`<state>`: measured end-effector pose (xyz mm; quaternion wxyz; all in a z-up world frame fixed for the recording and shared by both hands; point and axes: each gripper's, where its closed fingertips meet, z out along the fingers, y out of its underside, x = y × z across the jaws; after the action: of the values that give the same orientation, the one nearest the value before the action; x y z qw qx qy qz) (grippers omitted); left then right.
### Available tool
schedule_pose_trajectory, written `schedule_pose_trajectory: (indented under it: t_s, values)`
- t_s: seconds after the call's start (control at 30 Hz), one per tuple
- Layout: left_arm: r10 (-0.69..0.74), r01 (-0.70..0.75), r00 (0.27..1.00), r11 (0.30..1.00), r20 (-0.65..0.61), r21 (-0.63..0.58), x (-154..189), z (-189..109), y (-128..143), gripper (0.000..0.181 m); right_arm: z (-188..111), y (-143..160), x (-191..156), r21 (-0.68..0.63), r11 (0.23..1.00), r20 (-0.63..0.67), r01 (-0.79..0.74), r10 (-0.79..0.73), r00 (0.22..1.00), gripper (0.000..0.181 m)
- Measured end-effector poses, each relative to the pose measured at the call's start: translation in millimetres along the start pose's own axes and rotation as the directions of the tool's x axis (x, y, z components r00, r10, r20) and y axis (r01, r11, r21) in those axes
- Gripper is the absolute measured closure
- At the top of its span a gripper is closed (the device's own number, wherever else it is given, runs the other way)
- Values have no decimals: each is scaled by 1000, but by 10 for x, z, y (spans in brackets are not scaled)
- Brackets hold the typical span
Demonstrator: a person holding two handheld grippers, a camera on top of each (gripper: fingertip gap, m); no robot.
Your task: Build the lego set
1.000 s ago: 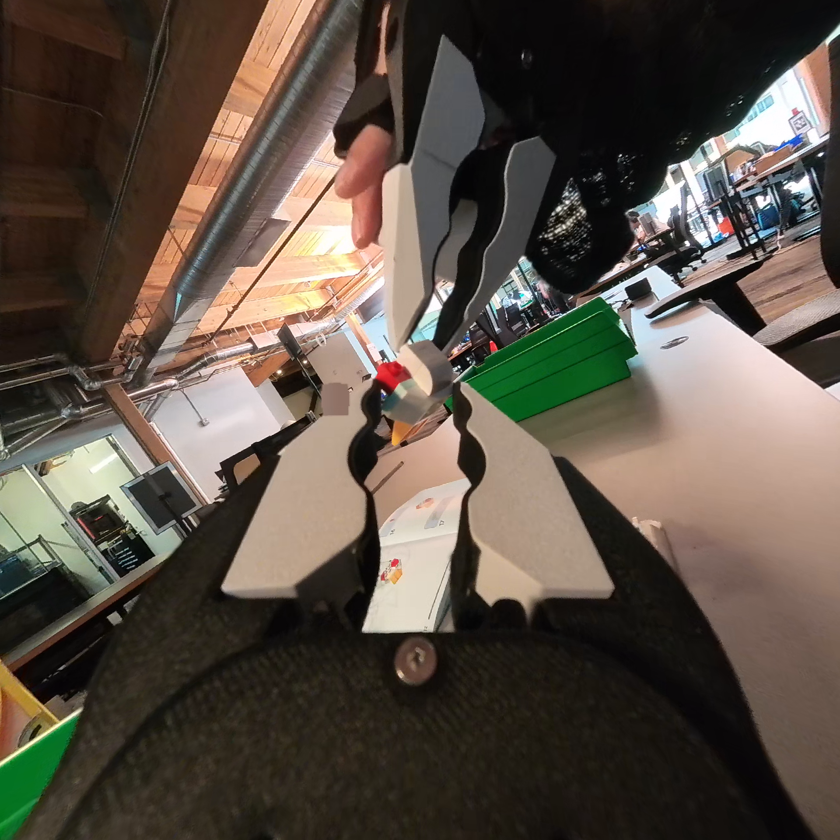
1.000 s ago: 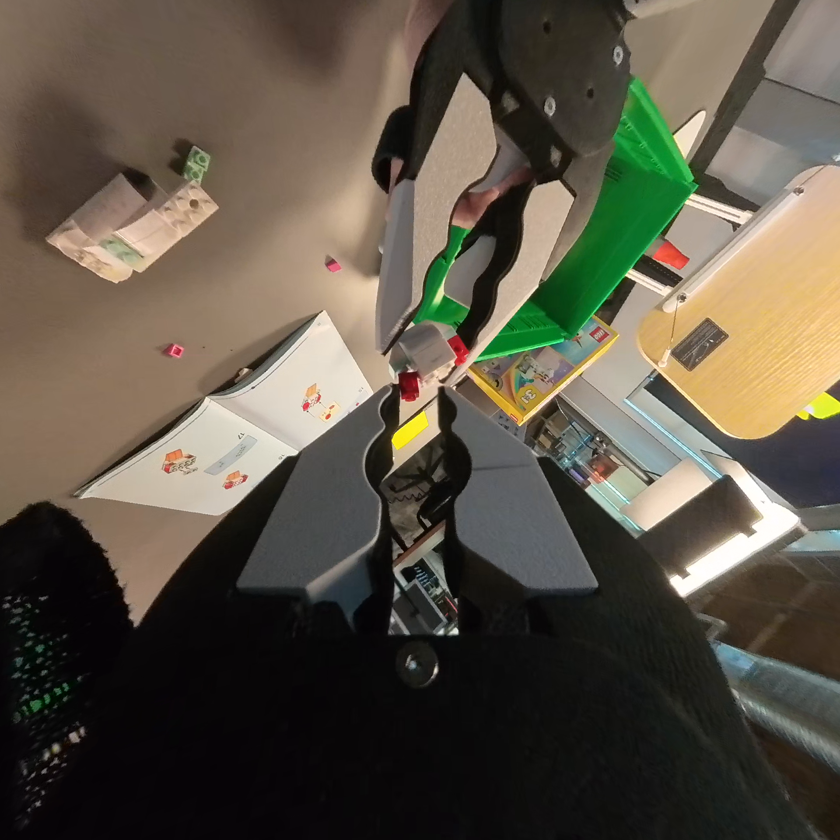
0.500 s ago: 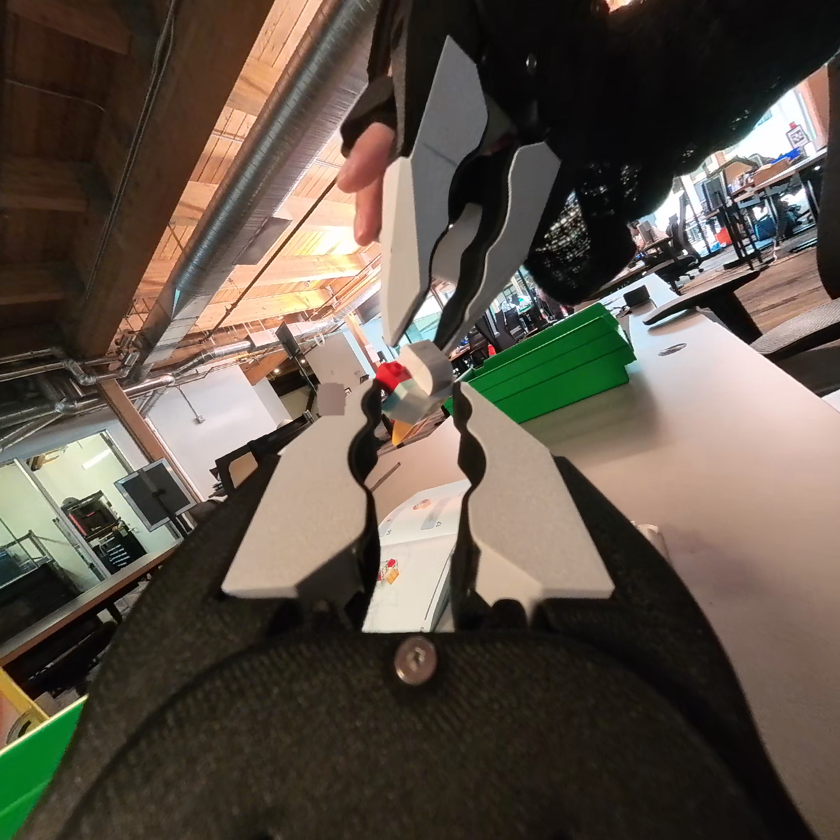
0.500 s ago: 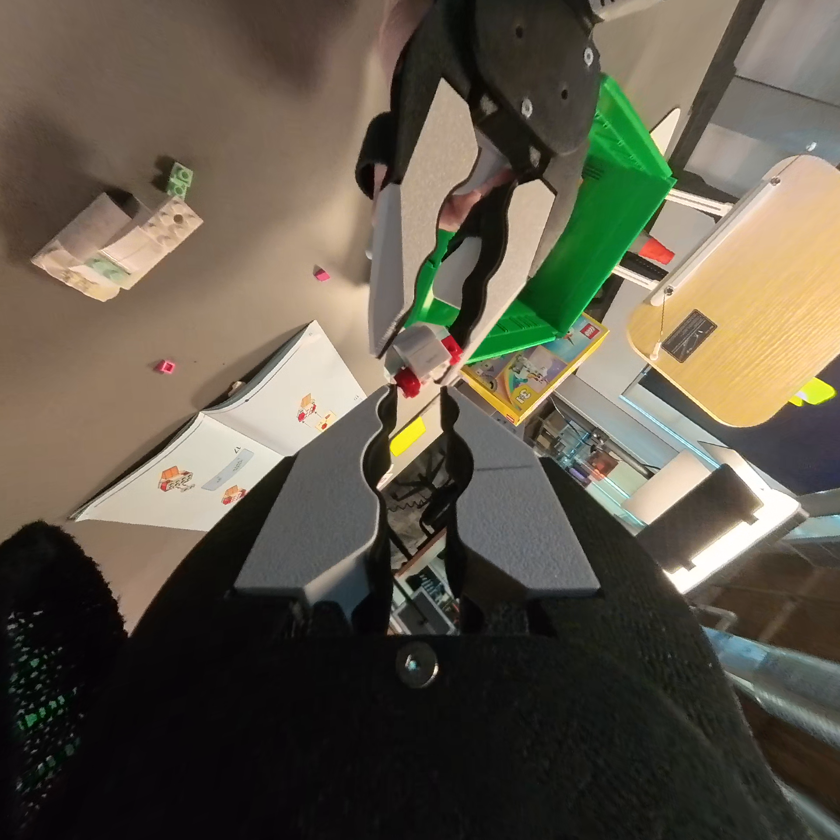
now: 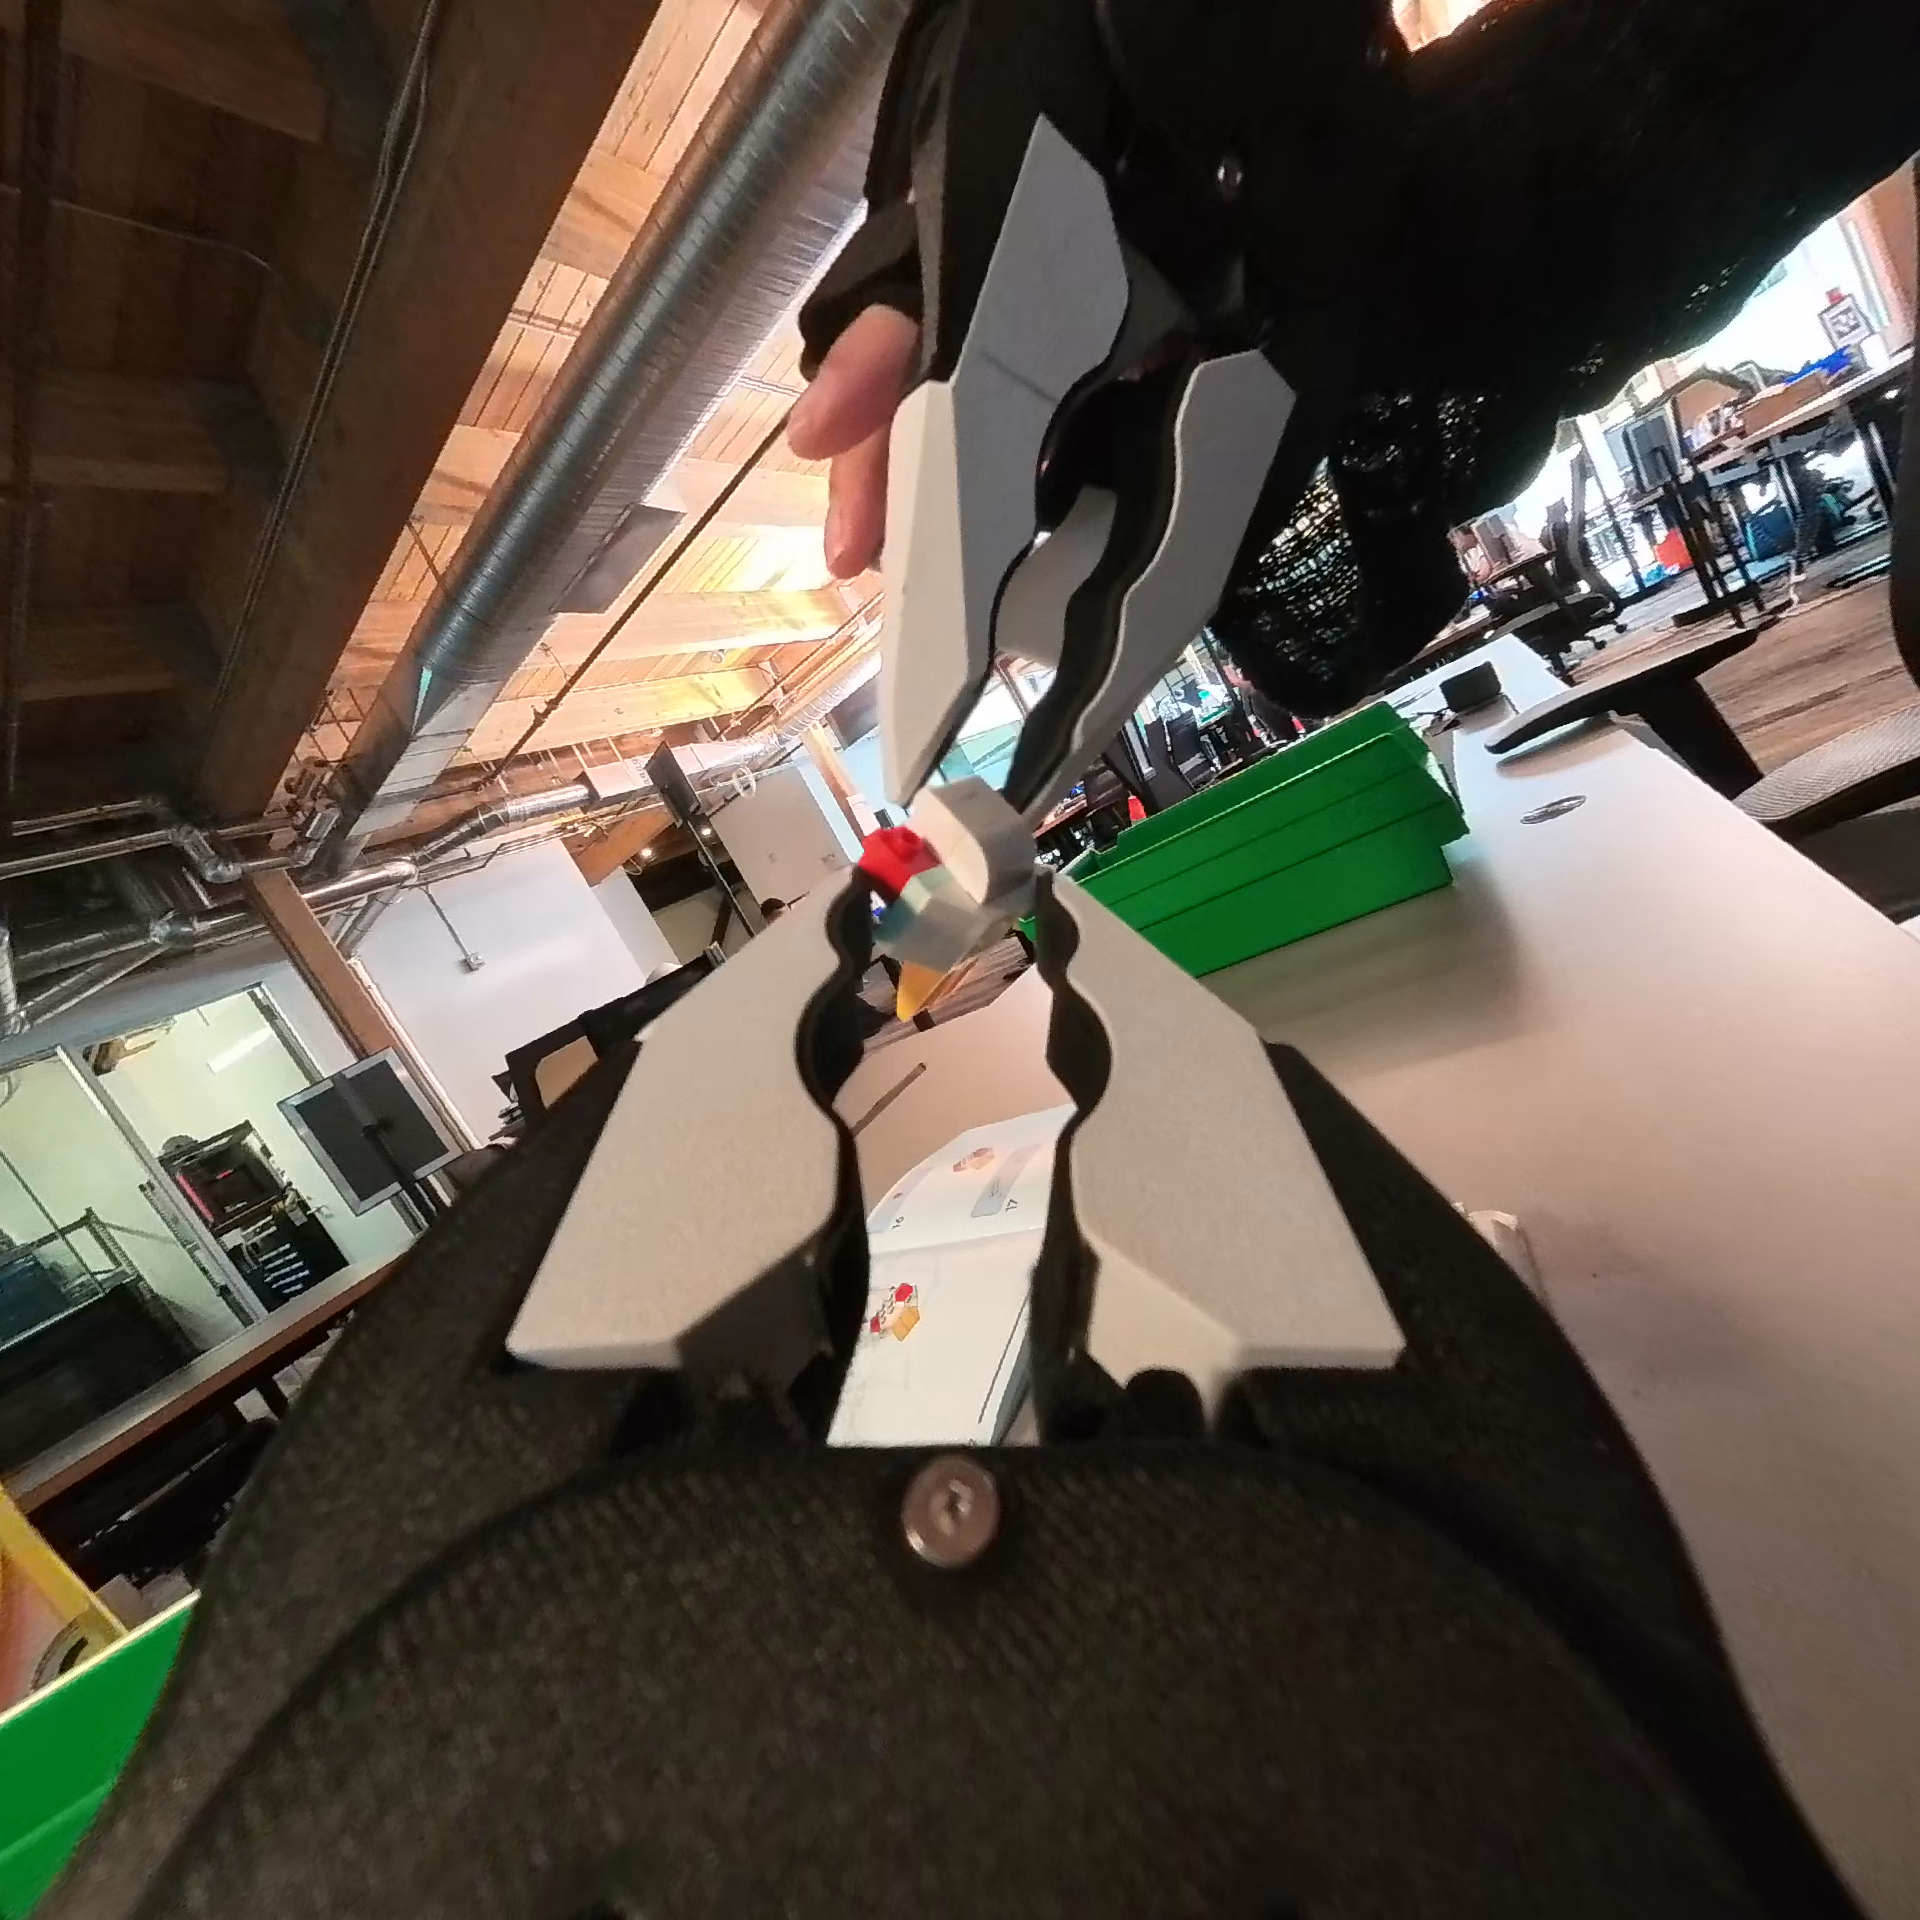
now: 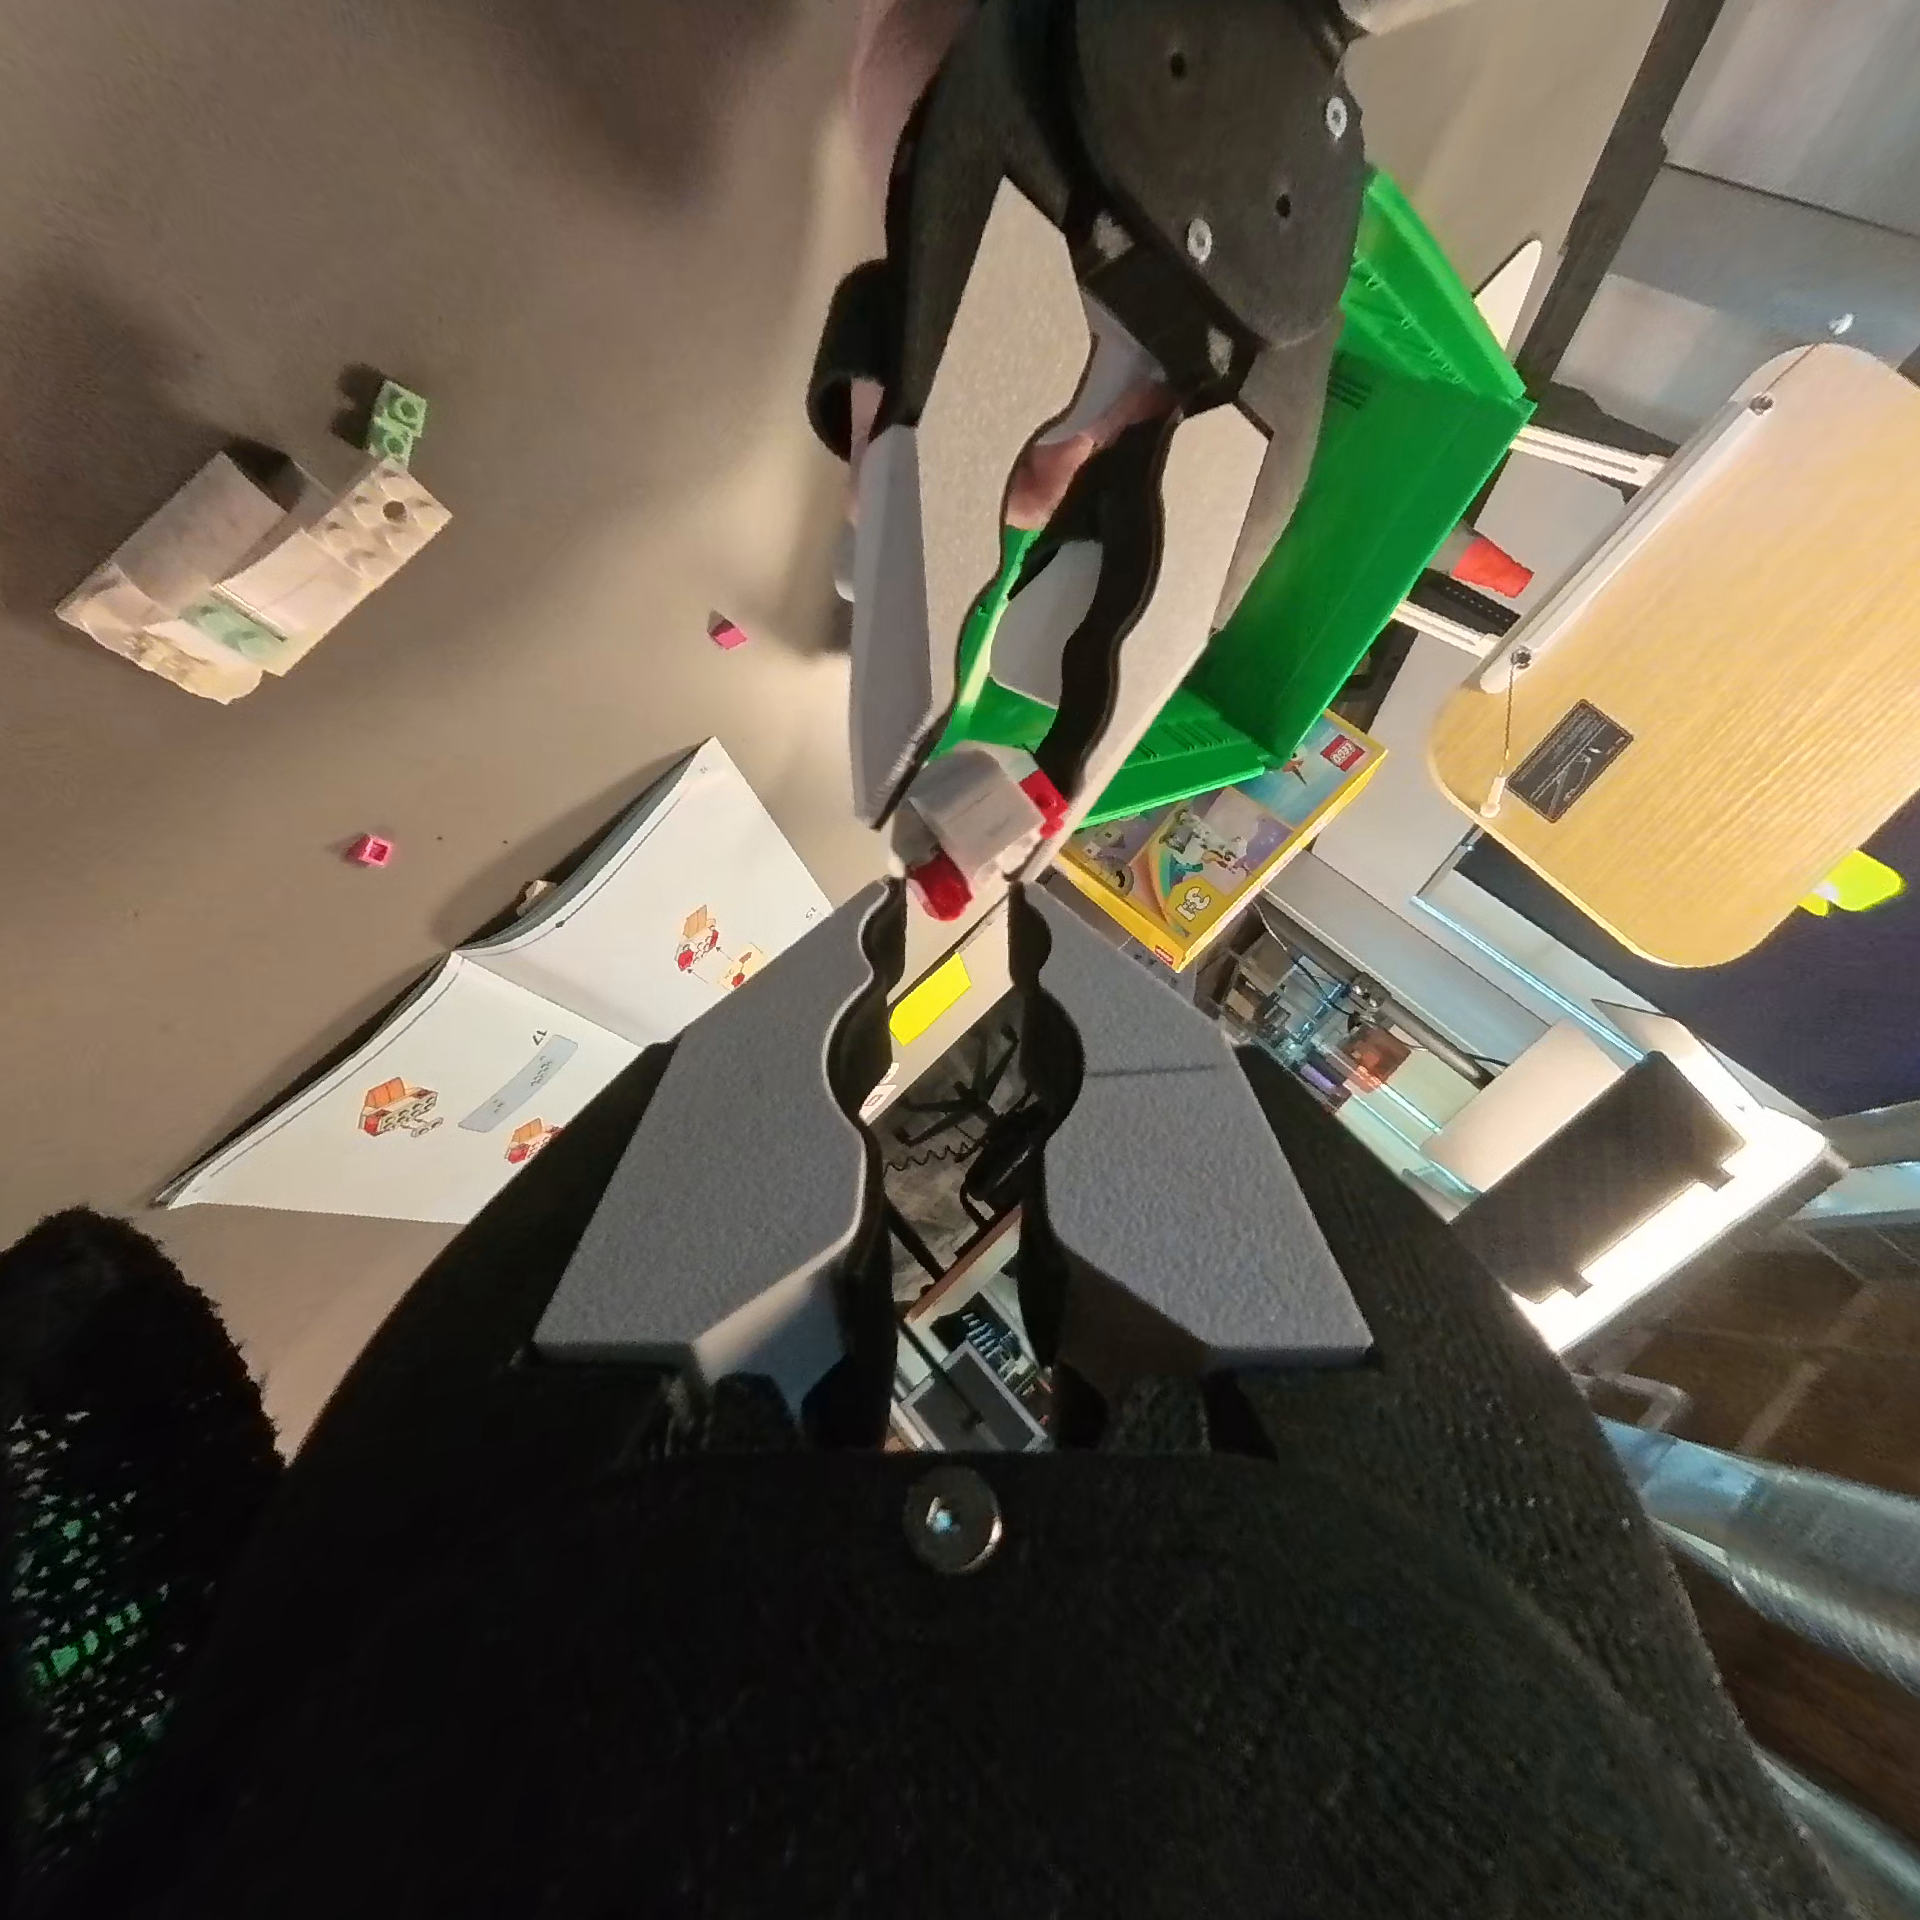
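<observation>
A small grey and white lego model (image 5: 951, 909) with a red brick (image 5: 896, 854) on one end hangs in the air above the table. My left gripper (image 5: 945, 899) is shut on it. The right wrist view shows that gripper (image 6: 971, 805) coming from above, clamped on the model (image 6: 971, 816). My right gripper (image 6: 954, 899) meets it tip to tip, jaws a narrow gap apart around the model's red end (image 6: 938, 888). In the left wrist view the right gripper (image 5: 964, 805) touches the model's top. I cannot tell whether it pinches.
An open instruction booklet (image 6: 582, 997) lies on the grey table (image 6: 312, 208) below. A white lego build with a green brick (image 6: 343, 540) and two loose pink bricks (image 6: 371, 850) (image 6: 724, 631) lie farther off. Green bins (image 5: 1278, 862) and a yellow lego box (image 6: 1216, 852) stand beyond. My left and right fingertips are right by each other.
Both grippers stay tip to tip at the model and have tilted and shifted slightly together. Neither gripper's gap has visibly changed.
</observation>
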<state>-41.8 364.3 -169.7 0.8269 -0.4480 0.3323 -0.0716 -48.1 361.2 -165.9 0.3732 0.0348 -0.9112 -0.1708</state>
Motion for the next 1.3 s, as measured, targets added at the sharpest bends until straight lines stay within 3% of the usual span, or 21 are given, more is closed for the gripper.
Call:
schedule_pose_trajectory:
  t_s: [0.37, 0.47, 0.53, 0.6, 0.63, 0.7, 0.77, 0.8, 0.87, 0.93, 1.0, 1.07, 1.13, 1.2, 1.23, 1.3]
  values:
    - [-1, 2, 1000, 1000, 27, -6, -51, -8, 11, 151, -10, 88, 15, -20, 999, -13, -34, 34, 999, 163]
    - [23, -19, 995, 999, 94, -40, -170, -22, 58, 151, -15, 225, 29, -24, 986, -32, -165, 165, 986, 163]
    - [50, -42, 991, 997, 124, -65, -227, -33, 91, 151, 11, 319, -16, 2, 941, -22, -339, 339, 940, 161]
    - [88, -74, 986, 992, 142, -98, -257, -34, 141, 151, 45, 278, -100, 100, 813, 61, -574, 571, 819, 158]
    - [115, -95, 981, 987, 155, -133, -280, -33, 188, 151, 53, 219, -109, 161, 698, 119, -698, 688, 716, 157]
    - [183, -137, 963, 965, 197, -226, -365, -42, 304, 151, 67, 112, -73, 241, 396, 242, -886, 859, 450, 154]
    - [250, -186, 946, 941, 207, -282, -410, -52, 365, 151, 136, 80, -41, 263, 138, 302, -955, 928, 217, 147]
    - [278, -211, 939, 931, 205, -297, -418, -53, 377, 151, 186, 87, -35, 278, 63, 296, -958, 944, 148, 143]
    - [286, -225, 939, 930, 191, -290, -394, -45, 372, 151, 271, 102, -21, 333, -7, 264, -943, 961, 86, 141]
    - [181, -152, 974, 968, 139, -198, -286, -19, 300, 150, 285, 32, -10, 397, -35, 291, -917, 952, 90, 138]
    - [-27, 30, 999, 997, 37, -74, -156, -6, 185, 150, 258, 30, 3, 477, -41, 289, -878, 950, 113, 137]
    - [-232, 232, 973, 973, -17, 1, -165, -18, 101, 150, 196, 41, 19, 561, -66, 301, -826, 945, 129, 138]
    - [-363, 370, 927, 926, -97, 70, -156, -39, -5, 150, 123, 28, 29, 615, -147, 369, -775, 922, 119, 140]
    - [-466, 485, 869, 869, -164, 99, -142, -47, -72, 151, -14, -15, 59, 689, -222, 442, -690, 883, 157, 140]
    - [-512, 542, 832, 833, -214, 112, -120, -54, -114, 151, -80, -11, 65, 743, -213, 423, -635, 884, 199, 141]
    - [-596, 651, 735, 754, -323, 90, -51, -53, -159, 151, -148, 51, 51, 843, -87, 264, -531, 927, 267, 140]
